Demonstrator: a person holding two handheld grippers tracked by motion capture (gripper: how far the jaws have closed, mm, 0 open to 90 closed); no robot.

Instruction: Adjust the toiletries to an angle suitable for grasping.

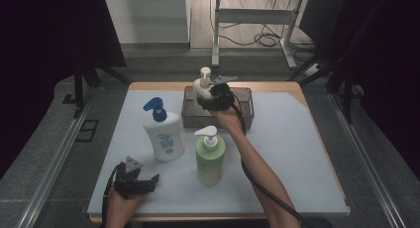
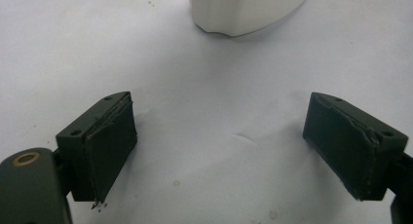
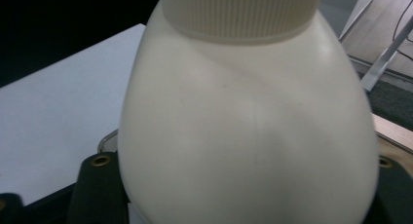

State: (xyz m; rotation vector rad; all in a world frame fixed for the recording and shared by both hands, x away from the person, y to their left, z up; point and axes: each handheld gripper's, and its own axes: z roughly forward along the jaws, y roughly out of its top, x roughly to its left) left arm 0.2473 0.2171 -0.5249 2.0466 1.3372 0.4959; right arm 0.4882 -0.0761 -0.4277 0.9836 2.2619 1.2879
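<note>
cream bottle: it stands upright in the grey bin at the far side of the table, with its pump head above the bin rim.
right gripper: it is at the cream bottle; the bottle body sits between the jaws, but if the pads press on it i cannot tell.
left gripper: it rests low on the white mat at the near left; the jaws are wide apart with nothing between them.
white bottle with blue pump: upright, just beyond the left gripper.
green bottle: upright beside the white bottle.
</note>
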